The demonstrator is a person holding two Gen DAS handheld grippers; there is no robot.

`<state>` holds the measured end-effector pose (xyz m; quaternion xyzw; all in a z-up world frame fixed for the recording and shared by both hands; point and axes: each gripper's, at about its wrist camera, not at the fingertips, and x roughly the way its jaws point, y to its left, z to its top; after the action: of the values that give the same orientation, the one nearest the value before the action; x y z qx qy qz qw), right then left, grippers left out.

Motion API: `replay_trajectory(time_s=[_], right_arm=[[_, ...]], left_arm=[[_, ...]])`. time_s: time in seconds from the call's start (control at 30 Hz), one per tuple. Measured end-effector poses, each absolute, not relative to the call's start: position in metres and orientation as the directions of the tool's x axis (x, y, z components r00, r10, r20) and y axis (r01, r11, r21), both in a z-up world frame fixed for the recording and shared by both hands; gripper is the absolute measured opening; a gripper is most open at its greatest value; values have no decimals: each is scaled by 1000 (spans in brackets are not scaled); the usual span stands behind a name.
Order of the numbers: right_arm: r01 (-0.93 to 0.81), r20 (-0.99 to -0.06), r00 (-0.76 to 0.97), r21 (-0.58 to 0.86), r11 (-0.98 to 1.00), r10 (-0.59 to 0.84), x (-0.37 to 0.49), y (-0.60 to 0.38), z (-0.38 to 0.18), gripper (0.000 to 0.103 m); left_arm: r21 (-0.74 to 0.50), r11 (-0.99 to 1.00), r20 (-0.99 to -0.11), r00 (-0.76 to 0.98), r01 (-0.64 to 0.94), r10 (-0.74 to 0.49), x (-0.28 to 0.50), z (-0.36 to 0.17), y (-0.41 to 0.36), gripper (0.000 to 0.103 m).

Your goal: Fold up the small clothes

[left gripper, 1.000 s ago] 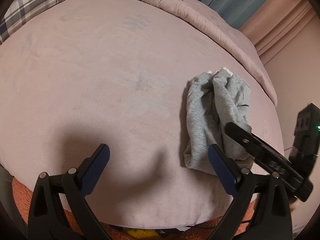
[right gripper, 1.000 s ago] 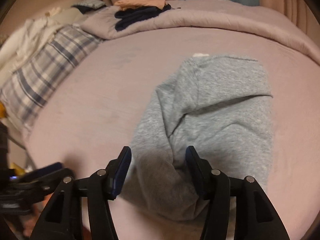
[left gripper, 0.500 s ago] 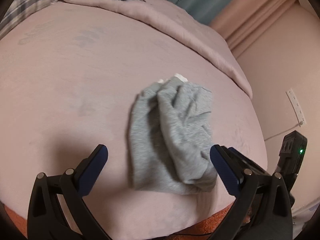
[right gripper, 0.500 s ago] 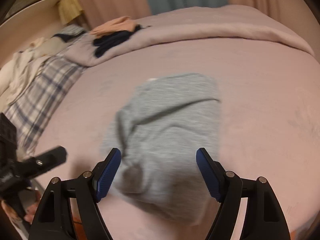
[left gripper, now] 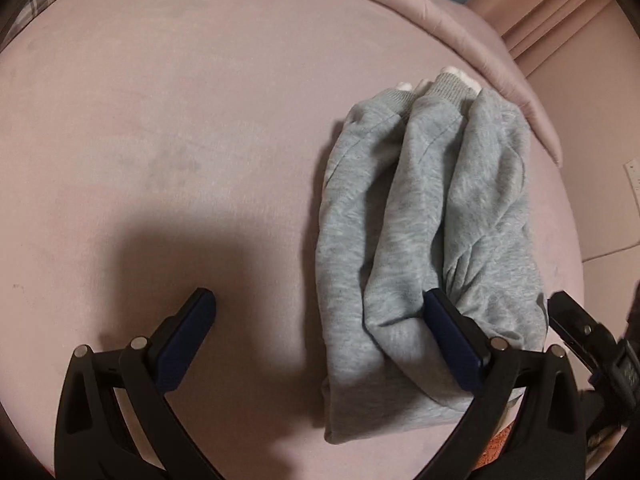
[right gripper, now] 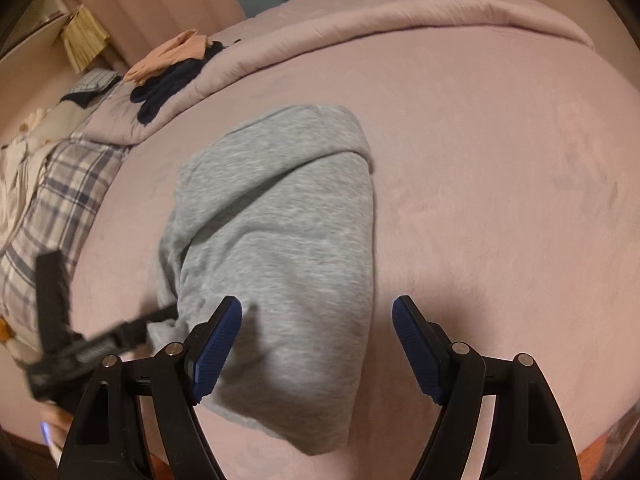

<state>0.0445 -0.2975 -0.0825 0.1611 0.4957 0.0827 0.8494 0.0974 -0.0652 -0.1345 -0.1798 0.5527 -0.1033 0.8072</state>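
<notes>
Left wrist view
- Garment: a grey sweat garment (left gripper: 424, 216) lies bundled lengthwise on the pink bed (left gripper: 180, 120), right of centre, near the bed's right edge and just short of the rolled duvet (left gripper: 460, 28).
- Shape: long ridges of cloth, ribbed cuffs (left gripper: 446, 84) at the far end, white lining showing there; the near end is a thick fold.
- Left gripper (left gripper: 320, 340): jaws spread wide, holding nothing; the right-hand pad (left gripper: 452, 344) sits over the garment's near end, the other over bare bed.
- Right gripper (left gripper: 576, 332): seen at the right edge beside the garment; its jaws cannot be told from here.
- Handling: judged soft, limp fleece, light, not slippery, not fragile; it will sag and keep creases unless held at two spots.
- Hold: the ribbed cuffs or the thick near fold look the firmest to pinch.

Right wrist view
- Garment (right gripper: 280, 240): mid-bed, running away from the camera, one flap folded over along a diagonal crease; near end blurred.
- Right gripper (right gripper: 316, 344): jaws released and wide, empty, hovering over the garment's near right corner.
- Left gripper (right gripper: 120, 332): blurred at the garment's left side; whether it touches cannot be told.
- Containers: none seen; other clothes (right gripper: 172, 68) lie loose on the duvet (right gripper: 400, 12), a plaid pillow (right gripper: 52, 200) at left.
</notes>
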Motion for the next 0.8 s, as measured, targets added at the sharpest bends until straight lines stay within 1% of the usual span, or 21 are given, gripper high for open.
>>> replay_trajectory(time_s=[0.1, 0.17, 0.33, 0.47, 0.5, 0.57, 0.6, 0.63, 0.67, 0.7, 0.73, 0.8], right_arm=[[46, -810, 484, 402, 914, 332, 46, -305, -88, 84], [56, -804, 478, 429, 902, 353, 49, -308, -91, 85], [51, -767, 430, 547, 836, 476, 61, -310, -111, 85], [50, -750, 391, 596, 801, 534, 68, -305, -128, 85], [49, -745, 392, 602, 797, 539, 69, -304, -130, 85], [40, -736, 398, 610, 791, 548, 71, -302, -132, 85], [35, -730, 401, 615, 787, 553, 72, -301, -132, 85], [33, -726, 403, 621, 783, 558, 73, -302, -133, 84], [32, -720, 406, 627, 779, 563, 73, -301, -134, 82], [32, -717, 408, 630, 776, 565, 74, -301, -134, 76], [28, -716, 408, 630, 776, 566, 74, -300, -133, 71], [23, -723, 412, 616, 787, 554, 74, -298, -130, 64]], left_arm=[[-407, 913, -853, 359, -3, -379, 100, -134, -67, 103], [-423, 906, -846, 350, 20, -403, 108, -134, -68, 102], [-480, 875, -820, 326, 59, -471, 121, -135, -71, 101], [-521, 851, -800, 308, 69, -515, 134, -143, -74, 101], [-531, 844, -794, 305, 72, -525, 134, -143, -73, 99], [-575, 814, -766, 293, 84, -572, 135, -144, -72, 89], [-603, 793, -747, 285, 89, -600, 137, -145, -74, 74], [-648, 756, -716, 264, 93, -646, 139, -149, -76, 53], [-679, 730, -696, 243, 80, -675, 140, -152, -78, 48], [-688, 723, -694, 240, 56, -679, 139, -156, -80, 47], [-683, 728, -697, 249, 56, -673, 139, -156, -81, 42], [-665, 741, -698, 275, 91, -661, 134, -148, -86, 35]])
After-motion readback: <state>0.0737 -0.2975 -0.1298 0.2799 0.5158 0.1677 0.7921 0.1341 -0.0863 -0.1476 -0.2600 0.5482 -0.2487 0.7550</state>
